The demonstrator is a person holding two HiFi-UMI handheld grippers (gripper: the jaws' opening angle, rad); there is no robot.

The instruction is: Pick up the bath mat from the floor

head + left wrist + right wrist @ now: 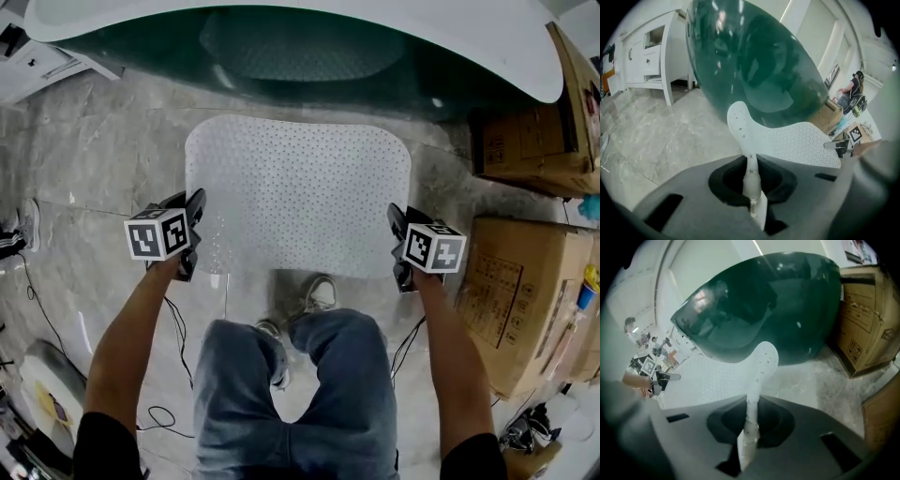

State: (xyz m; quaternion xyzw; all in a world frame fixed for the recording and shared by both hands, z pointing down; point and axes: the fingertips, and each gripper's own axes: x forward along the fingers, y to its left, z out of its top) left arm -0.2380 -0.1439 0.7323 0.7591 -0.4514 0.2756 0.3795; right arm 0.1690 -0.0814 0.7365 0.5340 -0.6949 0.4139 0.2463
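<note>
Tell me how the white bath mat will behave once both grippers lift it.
Probably floppy: the bath mat curls sharply where the left gripper and right gripper pinch its edges, so its middle will likely sag. It is likely light, being thin and full of holes. Each grip holds little material, so it might slip.

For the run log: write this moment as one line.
left gripper: shut on bath mat | right gripper: shut on bath mat | bath mat: spread between both, before bathtub
</note>
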